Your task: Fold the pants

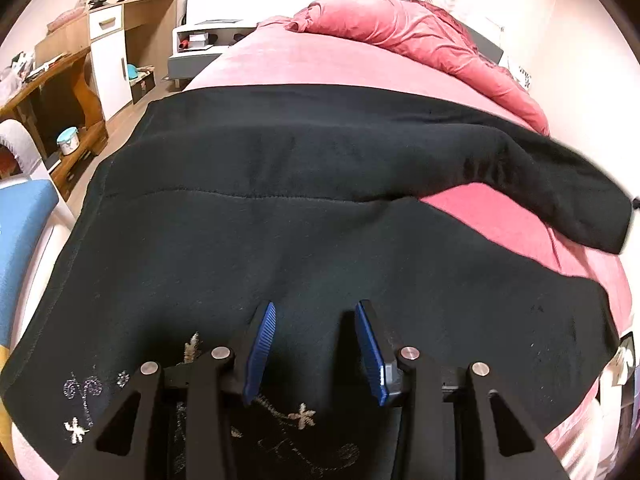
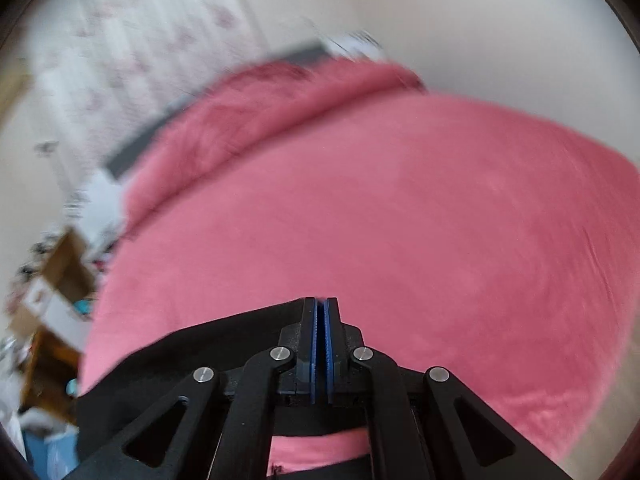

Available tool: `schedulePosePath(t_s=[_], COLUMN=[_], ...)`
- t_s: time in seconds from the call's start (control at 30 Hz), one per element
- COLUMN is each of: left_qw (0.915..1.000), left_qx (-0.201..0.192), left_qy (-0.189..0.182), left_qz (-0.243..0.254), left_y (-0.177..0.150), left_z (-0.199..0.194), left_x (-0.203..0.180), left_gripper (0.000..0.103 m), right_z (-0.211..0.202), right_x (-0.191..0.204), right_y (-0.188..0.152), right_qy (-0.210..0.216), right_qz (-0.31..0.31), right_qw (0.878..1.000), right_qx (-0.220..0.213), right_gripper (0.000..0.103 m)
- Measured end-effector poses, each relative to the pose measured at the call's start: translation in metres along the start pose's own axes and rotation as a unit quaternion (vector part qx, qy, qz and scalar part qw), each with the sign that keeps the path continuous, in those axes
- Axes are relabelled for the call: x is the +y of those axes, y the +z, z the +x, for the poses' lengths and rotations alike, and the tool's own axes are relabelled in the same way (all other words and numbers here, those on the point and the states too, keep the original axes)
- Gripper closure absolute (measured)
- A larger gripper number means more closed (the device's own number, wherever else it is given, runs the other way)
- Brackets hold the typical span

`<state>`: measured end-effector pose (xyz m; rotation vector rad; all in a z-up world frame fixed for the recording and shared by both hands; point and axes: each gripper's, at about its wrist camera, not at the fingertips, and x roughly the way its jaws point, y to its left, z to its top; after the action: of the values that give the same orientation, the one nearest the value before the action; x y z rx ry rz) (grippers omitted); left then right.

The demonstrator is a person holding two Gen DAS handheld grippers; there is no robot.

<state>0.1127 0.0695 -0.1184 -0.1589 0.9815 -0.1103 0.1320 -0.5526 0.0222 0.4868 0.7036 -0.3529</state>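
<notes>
Black pants [image 1: 304, 216] lie spread across a pink bed [image 1: 320, 64], with pale embroidery near the end closest to me. My left gripper [image 1: 317, 304] hovers over that end, blue pads apart and nothing pinched between them. The far leg [image 1: 560, 184] is lifted off the sheet and stretches to the right edge of the left wrist view. In the blurred right wrist view my right gripper [image 2: 321, 300] is shut, and black pants fabric [image 2: 180, 352] runs up from the lower left into its pads, above the pink bed [image 2: 360, 220].
A bunched pink duvet [image 1: 420, 36] lies at the head of the bed. Left of the bed stand a white nightstand [image 1: 200, 36], a white cabinet [image 1: 110, 68], a wooden desk [image 1: 60, 92] and a blue chair [image 1: 20, 232].
</notes>
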Motion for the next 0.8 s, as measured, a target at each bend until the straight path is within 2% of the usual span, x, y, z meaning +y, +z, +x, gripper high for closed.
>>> schedulePosePath(t_s=[0.03,0.1,0.17,0.2,0.33,0.43,0.53,0.6,0.63,0.67,0.73,0.8], left_qw=[1.0000,1.0000,1.0000,1.0000,1.0000,1.0000,1.0000,1.0000,1.0000,1.0000,1.0000,1.0000], left_qx=[0.002,0.004,0.004,0.003,-0.002,-0.001,-0.002,-0.003,-0.002,0.000,0.002,0.001], left_qy=[0.001,0.003,0.001,0.000,-0.005,-0.003,-0.005,-0.002,0.001,0.002,-0.001,-0.003], left_qz=[0.002,0.006,0.009,0.009,0.002,-0.002,0.000,0.002,0.002,0.001,-0.002,-0.003], left_y=[0.001,0.001,0.000,0.000,-0.001,0.000,-0.002,-0.003,-0.003,-0.003,-0.003,-0.001], left_z=[0.002,0.002,0.003,0.003,0.007,0.009,0.005,0.004,0.004,0.004,0.004,0.002], left_x=[0.001,0.003,0.005,0.006,0.007,0.003,0.000,0.000,0.001,0.002,0.005,0.007], left_gripper=[0.061,0.061,0.061,0.061,0.059,0.059,0.058,0.058,0.058,0.058,0.058,0.058], right_z=[0.017,0.032,0.037,0.039,0.053,0.078,0.102,0.116,0.121,0.123,0.122,0.107], right_x=[-0.011,-0.025,-0.034,-0.035,-0.020,-0.013,-0.006,-0.004,-0.001,0.003,0.006,0.005], right_y=[-0.008,-0.025,-0.049,-0.063,-0.113,-0.131,-0.139,-0.140,-0.140,-0.138,-0.131,-0.110], right_qy=[-0.029,-0.027,0.002,0.028,0.132,0.151,0.157,0.169,0.168,0.160,0.157,0.160], right_qz=[0.016,0.046,0.082,0.094,0.098,0.136,0.176,0.216,0.226,0.221,0.212,0.202], right_qw=[0.999,0.998,0.996,0.994,0.981,0.970,0.963,0.955,0.953,0.956,0.958,0.963], right_qx=[0.013,0.026,0.041,0.049,0.103,0.134,0.130,0.116,0.110,0.108,0.108,0.077], right_gripper=[0.096,0.088,0.045,0.042,0.042,0.042,0.045,0.053,0.069,0.091,0.091,0.092])
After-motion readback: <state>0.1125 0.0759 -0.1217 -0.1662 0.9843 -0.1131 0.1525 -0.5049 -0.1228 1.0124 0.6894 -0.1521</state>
